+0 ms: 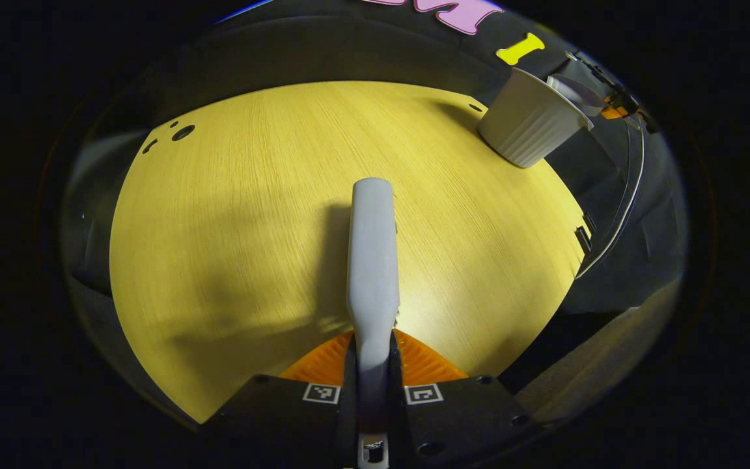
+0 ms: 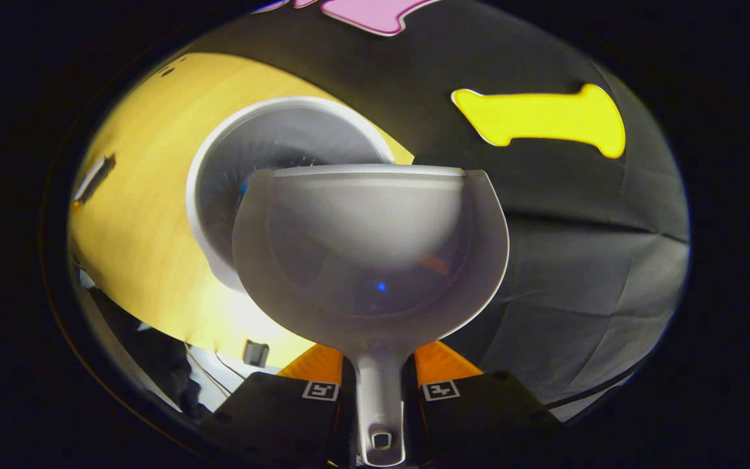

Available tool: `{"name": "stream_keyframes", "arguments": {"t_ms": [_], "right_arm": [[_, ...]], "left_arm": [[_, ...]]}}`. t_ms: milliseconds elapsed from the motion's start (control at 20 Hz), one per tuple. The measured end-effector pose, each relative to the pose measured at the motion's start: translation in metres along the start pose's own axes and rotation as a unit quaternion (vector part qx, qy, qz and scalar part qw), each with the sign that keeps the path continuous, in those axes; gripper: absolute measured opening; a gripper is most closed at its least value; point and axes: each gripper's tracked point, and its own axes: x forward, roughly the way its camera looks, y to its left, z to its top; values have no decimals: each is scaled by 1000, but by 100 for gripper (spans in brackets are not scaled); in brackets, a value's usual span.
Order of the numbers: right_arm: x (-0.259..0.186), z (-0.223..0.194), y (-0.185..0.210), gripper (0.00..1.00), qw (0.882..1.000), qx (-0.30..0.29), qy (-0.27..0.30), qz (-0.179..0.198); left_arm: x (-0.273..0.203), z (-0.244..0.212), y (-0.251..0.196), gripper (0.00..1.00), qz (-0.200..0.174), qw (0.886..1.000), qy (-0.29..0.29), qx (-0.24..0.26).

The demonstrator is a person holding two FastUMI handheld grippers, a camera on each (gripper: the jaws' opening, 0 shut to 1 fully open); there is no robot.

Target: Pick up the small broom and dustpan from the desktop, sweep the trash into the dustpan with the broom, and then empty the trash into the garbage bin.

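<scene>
Left gripper [image 1: 372,365]: fingers closed on the grey broom [image 1: 372,260], whose body runs straight ahead from between them, above the yellow wooden desktop [image 1: 232,228]. White ribbed garbage bin [image 1: 531,120]: far right corner of the desktop, with the dustpan's lip just beyond its rim.

Right gripper [image 2: 380,374]: fingers clamped on the dustpan [image 2: 372,254] handle; pan directly ahead, its front edge over the open bin [image 2: 271,140].
</scene>
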Motion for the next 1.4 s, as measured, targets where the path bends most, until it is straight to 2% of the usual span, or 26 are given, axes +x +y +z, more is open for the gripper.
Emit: {"name": "stream_keyframes", "arguments": {"t_ms": [200,350,550,750,1050,1400], "right_arm": [[-12,-1,-3,31,996,76,-53,16],[-29,12,6,32,984,133,-107,52],[-67,16,26,31,969,159,-162,95],[-95,24,60,31,960,148,-200,131],[-115,26,147,31,954,91,-215,186],[-76,21,268,31,946,34,-193,258]], "left_arm": [[-6,1,1,22,10,1000,0,1],[-7,3,-1,22,15,1000,2,4],[-10,7,-6,22,21,1000,2,4],[-15,15,-9,22,30,1000,-1,1],[-24,17,1,22,49,999,-5,-5],[-25,12,2,22,61,998,-11,-32]]}}
